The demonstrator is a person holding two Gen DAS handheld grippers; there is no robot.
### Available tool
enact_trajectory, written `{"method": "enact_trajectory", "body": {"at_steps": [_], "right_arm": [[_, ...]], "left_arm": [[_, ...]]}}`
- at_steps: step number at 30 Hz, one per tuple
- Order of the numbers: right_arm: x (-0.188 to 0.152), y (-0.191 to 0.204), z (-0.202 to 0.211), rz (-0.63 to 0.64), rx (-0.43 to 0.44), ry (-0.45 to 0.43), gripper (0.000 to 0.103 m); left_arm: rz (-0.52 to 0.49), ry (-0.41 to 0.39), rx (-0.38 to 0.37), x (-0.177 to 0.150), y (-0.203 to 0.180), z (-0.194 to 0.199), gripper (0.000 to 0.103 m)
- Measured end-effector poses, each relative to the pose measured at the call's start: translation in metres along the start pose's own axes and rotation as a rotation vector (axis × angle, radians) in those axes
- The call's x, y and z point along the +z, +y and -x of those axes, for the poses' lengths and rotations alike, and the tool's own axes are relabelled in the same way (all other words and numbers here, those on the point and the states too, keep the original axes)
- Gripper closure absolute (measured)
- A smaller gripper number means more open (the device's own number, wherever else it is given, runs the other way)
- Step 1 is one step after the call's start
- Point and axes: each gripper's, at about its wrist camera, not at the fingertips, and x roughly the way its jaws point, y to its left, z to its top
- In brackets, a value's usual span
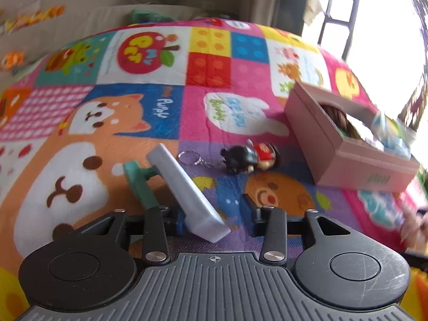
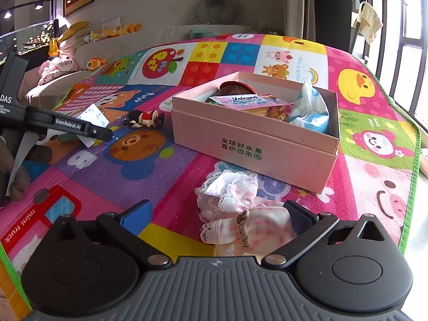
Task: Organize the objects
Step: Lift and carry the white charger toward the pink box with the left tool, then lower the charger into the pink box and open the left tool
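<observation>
One grey bar [image 1: 184,190] btwn open left claw [image 1: 214,214].

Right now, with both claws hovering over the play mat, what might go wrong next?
The left gripper is open around a grey bar that lies askew across a green piece; closing may pinch only its end, so it could swing or slip. The right gripper is open over a frilly pink cloth, which could snag or sag out. The pink box already looks crowded.
</observation>
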Motion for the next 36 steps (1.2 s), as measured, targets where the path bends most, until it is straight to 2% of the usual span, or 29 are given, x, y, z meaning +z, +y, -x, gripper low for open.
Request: {"method": "enact_trajectory", "body": {"at_steps": [4, 6, 7, 9, 11, 12, 13, 14, 17, 24, 29, 33, 36], "right_arm": [[0.000, 0.000, 0.000, 0.004, -0.003, 0.001, 0.000], [0.000, 0.001, 0.000, 0.005, -0.007, 0.002, 0.000], [0.001, 0.001, 0.000, 0.005, -0.011, 0.002, 0.001], [0.001, 0.000, 0.000, 0.003, -0.023, 0.004, 0.009], [0.003, 0.000, -0.003, 0.003, -0.029, 0.027, 0.032], [0.003, 0.001, -0.004, 0.008, -0.033, 0.042, 0.041], [0.004, 0.002, -0.005, 0.014, -0.034, 0.056, 0.060], [0.004, 0.003, -0.004, 0.017, -0.034, 0.064, 0.067], [0.007, 0.007, 0.006, 0.028, -0.034, 0.047, 0.076], [0.018, 0.010, 0.049, 0.057, -0.018, -0.016, 0.078], [0.024, 0.001, 0.077, 0.019, -0.012, -0.091, 0.078], [0.027, -0.012, 0.086, -0.027, -0.029, -0.136, 0.078], [0.026, -0.022, 0.085, -0.060, -0.043, -0.141, 0.078]], "left_arm": [[0.068, -0.020, 0.012, 0.008, 0.011, 0.001, 0.063], [0.066, -0.006, 0.035, 0.011, 0.012, -0.002, 0.077], [0.066, 0.001, 0.038, 0.011, 0.013, -0.003, 0.080], [0.068, 0.007, 0.020, 0.011, 0.012, -0.001, 0.081], [0.060, 0.016, -0.005, 0.010, 0.010, 0.002, 0.081], [0.051, 0.016, -0.016, 0.009, 0.008, 0.004, 0.081], [0.037, 0.017, -0.025, 0.007, 0.005, 0.007, 0.081], [0.021, 0.016, -0.032, 0.004, 0.001, 0.010, 0.081], [-0.027, 0.015, -0.062, -0.003, -0.012, 0.023, 0.081], [-0.123, -0.018, -0.131, -0.009, -0.048, 0.055, 0.081], [-0.149, -0.063, -0.254, 0.013, -0.081, 0.066, 0.081], [-0.174, -0.101, -0.349, 0.047, -0.125, 0.045, 0.081], [-0.103, -0.112, -0.463, 0.074, -0.148, 0.008, 0.080]]}}
